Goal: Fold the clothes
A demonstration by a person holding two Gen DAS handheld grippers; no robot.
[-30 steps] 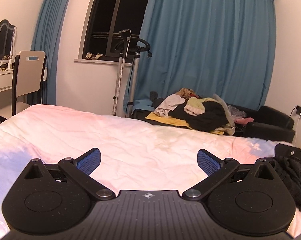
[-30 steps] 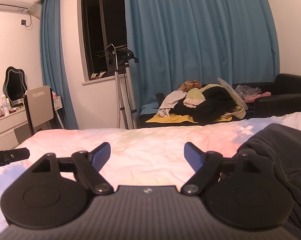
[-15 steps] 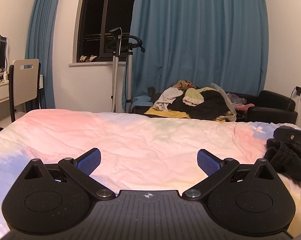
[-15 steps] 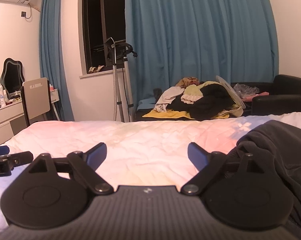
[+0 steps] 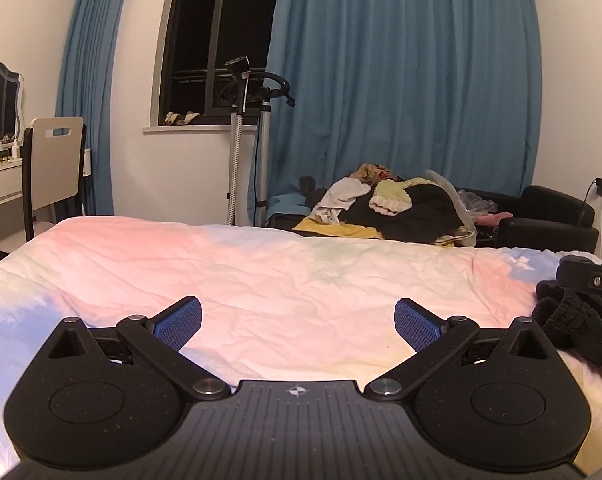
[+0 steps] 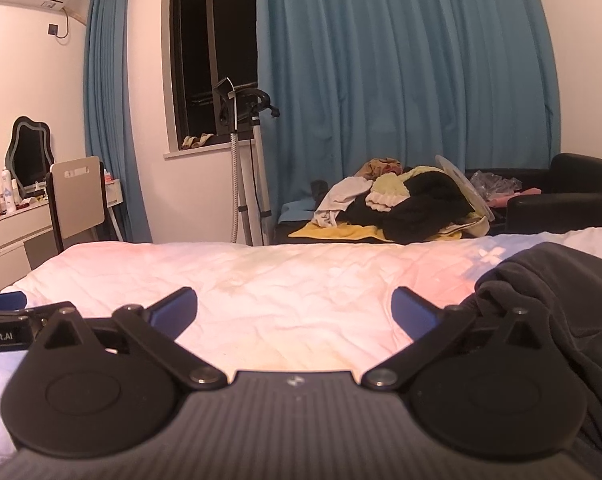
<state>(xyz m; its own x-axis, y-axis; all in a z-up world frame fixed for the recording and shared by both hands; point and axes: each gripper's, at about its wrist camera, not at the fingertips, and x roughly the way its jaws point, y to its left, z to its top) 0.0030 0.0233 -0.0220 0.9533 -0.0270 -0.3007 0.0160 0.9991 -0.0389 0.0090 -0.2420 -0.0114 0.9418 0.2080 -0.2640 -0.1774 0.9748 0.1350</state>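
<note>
With my left gripper (image 5: 297,324) wide and empty and my right gripper (image 6: 294,308) opening on nothing, I'd pinch the crumpled dark fleece garment (image 6: 573,304) by one edge and drag it flat across the pastel quilted bed cover (image 6: 285,280).

Ahead at twelve o'clock the bedspread (image 5: 285,276) lies bare, giving free passage. At three o'clock a dark garment (image 6: 557,300) heaps up, blocking that side. Beyond the far edge a clothes pile (image 6: 405,208) stands.

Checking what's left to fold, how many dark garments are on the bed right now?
1: a black garment bunched on the bed's right side, beside the right gripper, whose jaws are opening with nothing between them. More could lie out of frame.
</note>
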